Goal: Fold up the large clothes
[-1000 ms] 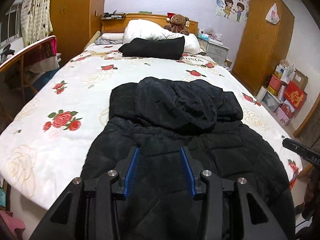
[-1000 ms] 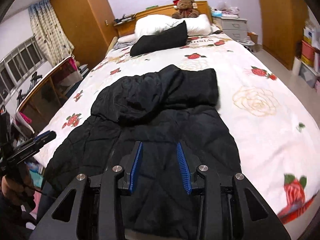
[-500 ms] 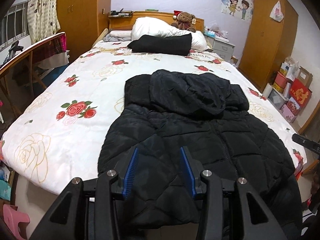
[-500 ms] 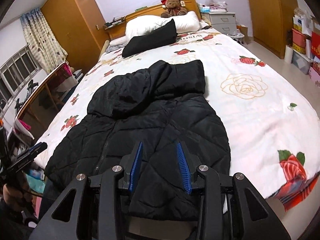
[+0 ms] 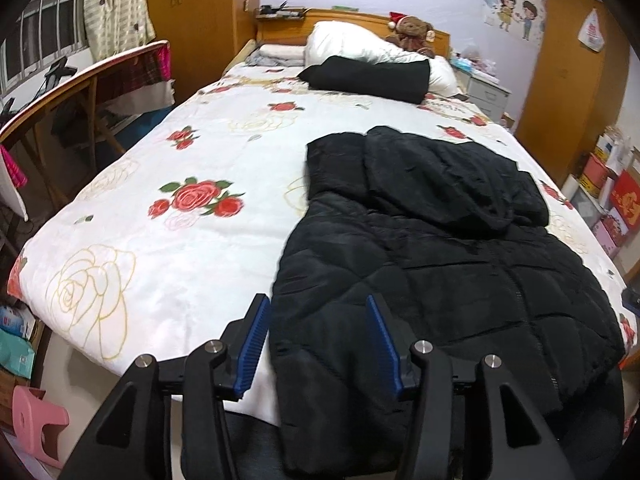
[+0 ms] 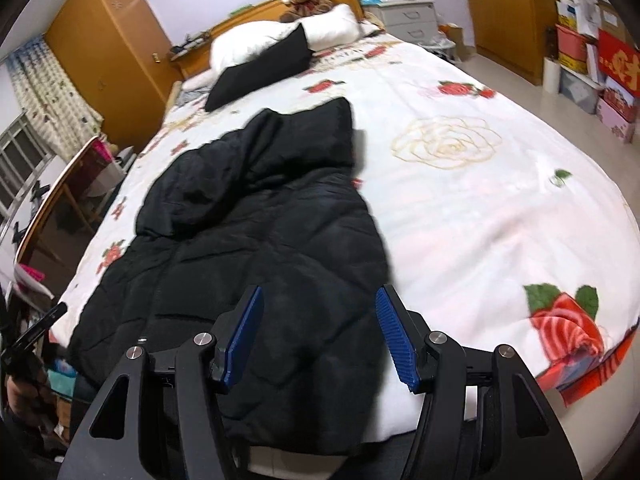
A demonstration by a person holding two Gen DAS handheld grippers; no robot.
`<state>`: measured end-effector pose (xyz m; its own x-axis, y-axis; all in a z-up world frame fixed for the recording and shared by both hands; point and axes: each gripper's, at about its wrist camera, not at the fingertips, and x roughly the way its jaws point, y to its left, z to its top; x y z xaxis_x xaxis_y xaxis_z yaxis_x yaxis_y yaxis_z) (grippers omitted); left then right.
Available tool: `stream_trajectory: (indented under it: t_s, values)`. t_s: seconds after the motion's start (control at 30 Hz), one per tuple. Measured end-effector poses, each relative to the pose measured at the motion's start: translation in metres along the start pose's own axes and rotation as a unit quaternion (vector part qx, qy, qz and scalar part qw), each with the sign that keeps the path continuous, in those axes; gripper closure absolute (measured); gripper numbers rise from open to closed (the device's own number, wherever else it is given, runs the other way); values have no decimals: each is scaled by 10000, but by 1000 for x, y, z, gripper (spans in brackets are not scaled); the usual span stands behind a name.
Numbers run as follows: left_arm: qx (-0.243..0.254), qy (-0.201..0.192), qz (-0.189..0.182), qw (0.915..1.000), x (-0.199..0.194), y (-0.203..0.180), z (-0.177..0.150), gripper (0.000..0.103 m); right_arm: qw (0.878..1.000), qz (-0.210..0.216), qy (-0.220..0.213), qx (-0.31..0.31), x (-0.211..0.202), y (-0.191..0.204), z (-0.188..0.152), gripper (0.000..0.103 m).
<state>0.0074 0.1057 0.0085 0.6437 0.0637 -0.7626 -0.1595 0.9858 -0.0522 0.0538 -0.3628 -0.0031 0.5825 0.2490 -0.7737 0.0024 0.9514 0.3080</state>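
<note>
Left wrist view first: the black puffer coat (image 5: 440,264) is laid out flat on the bed (image 5: 168,240), long axis running from the foot of the bed up toward the headboard, hood end pointing away from the camera and the hem hanging over the near edge. It sits toward the right half of the floral bedspread. The left gripper (image 5: 316,336) hovers over the coat's near left corner, blue fingers (image 5: 252,344) spreading apart with nothing pinched; the left one is over bare bedspread, the right one over the coat. Further up there's a black pillow (image 5: 368,78) against a white pillow (image 5: 352,42), with a teddy bear (image 5: 412,32) by the headboard. A pink stool (image 5: 38,426) sits on the floor at the lower left.

Right wrist view: same coat (image 6: 260,240), same heading, hood folded over at the far end. The right gripper (image 6: 320,332) is above the near right hem corner, fingers (image 6: 394,336) opening too, not clamping any fabric. The right side of the bed is bare. Boxes (image 6: 600,68) are stacked by the wardrobe, well clear of the bed.
</note>
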Motion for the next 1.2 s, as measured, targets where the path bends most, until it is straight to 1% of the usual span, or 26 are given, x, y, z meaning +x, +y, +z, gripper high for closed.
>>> stream_trajectory:
  t_s: [0.17,0.3,0.5,0.57,0.73,0.9,0.93,0.97,1.0,1.03,1.07,1.1,1.13,1.2]
  values:
    - [-233,404,7,9989,22,19,-9,48,9992,27,249,310,10,-27,-3,44]
    - [-418,767,-217,9959,39,24,-19,47,9976,216,528,397,22,-33,-10,44]
    - [-418,929,-510,9935,45,15,-26,45,9951,450,795,387,31,-31,-19,44]
    - [-298,918,-498,9941,44,7,-28,43,9942,536,856,357,31,-28,-21,44]
    - [-186,992,-477,9938,42,0,-33,43,9905,776,1054,418,31,-26,-26,44]
    - [-398,1246,-487,9902,50,4,-38,42,9871,930,1237,409,34,-21,-30,44]
    - [-427,1279,-487,9897,51,5,-38,42,9868,924,1275,379,34,-19,-31,46]
    - [-424,1292,-481,9895,52,5,-39,44,9865,919,1304,365,35,-19,-31,53]
    - [-386,1278,-487,9899,51,4,-38,50,9863,909,1326,363,35,-18,-31,63]
    - [-343,1250,-485,9904,50,3,-38,58,9862,904,1334,375,34,-19,-31,68]
    - [-304,1214,-487,9909,48,1,-37,61,9859,948,1314,416,34,-19,-30,76]
    - [-272,1171,-508,9914,45,0,-36,70,9853,1037,1268,479,31,-20,-30,81]
    - [-283,1116,-531,9919,42,0,-34,76,9853,1085,1218,506,27,-20,-28,82]
    - [-425,1005,-651,9919,34,4,-29,82,9857,1148,1117,526,22,-18,-25,86]
